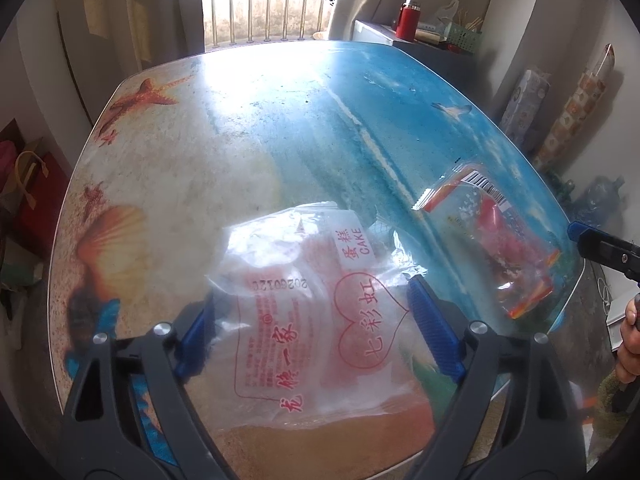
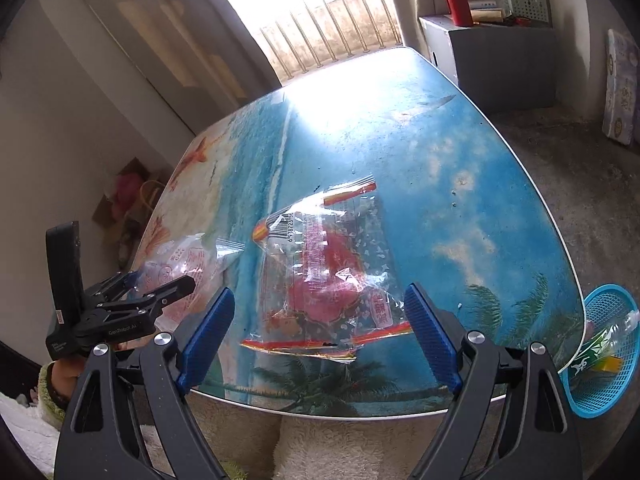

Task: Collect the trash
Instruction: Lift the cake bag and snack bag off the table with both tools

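Note:
A clear cake wrapper with red print [image 1: 304,304] lies on the beach-print table [image 1: 248,128], between the open fingers of my left gripper [image 1: 316,320]. A second clear wrapper with red and orange print [image 2: 332,280] lies flat near the table's front edge, between the open fingers of my right gripper [image 2: 320,328], which hovers over it. In the right wrist view the cake wrapper [image 2: 184,268] and my left gripper [image 2: 160,284] show at the left. In the left wrist view the red wrapper [image 1: 496,240] lies to the right, with a right gripper fingertip [image 1: 580,236] beside it.
A blue mesh basket [image 2: 600,364] holding a plastic bottle and packaging stands on the floor below the table's right corner. A grey cabinet [image 2: 496,60] with a red flask [image 2: 458,0] stands at the back right. Bags [image 1: 28,196] sit on the floor at the left.

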Motion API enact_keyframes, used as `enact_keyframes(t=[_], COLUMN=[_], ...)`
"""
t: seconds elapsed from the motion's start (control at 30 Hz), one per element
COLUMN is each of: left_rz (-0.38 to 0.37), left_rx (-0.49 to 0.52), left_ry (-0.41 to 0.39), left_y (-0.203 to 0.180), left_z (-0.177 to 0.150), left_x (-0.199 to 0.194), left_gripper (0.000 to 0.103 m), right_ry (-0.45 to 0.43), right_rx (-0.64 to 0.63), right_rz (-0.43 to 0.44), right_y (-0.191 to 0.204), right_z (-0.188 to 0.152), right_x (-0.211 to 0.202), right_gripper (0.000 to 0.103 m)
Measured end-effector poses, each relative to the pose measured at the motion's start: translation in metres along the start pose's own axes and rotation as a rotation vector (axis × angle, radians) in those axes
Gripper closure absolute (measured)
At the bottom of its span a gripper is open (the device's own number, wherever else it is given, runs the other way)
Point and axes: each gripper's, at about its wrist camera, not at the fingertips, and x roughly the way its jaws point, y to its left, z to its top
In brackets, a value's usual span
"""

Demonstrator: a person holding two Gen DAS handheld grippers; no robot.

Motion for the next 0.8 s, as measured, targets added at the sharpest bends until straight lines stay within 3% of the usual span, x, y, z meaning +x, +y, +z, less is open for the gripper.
enact_keyframes(t=[0.37,0.7,0.8], left_rz=[-0.033,-0.181,-0.192], left_rx=[0.013,-0.012,-0.019], left_ry=[-0.07,-0.118,-0.132], left_y=[0.009,0.012,0.011], left_z=[0.0,0.0,0.0], left_x=[-0.024,-0.032,-0.033], left_gripper=[0.017,0.013,0.013], right_ry=[-0.012,-0.006,-0.005], right_rx=[-0.005,-0.009,-0.009], right_rz=[0.006,0.013,0.012], right_y=[0.004,0.009,0.009], right_z=[-0.002,-0.001,-0.001], right_x=[-0.005,-0.005,-0.004], right_gripper=[0.019,0.019,0.019])
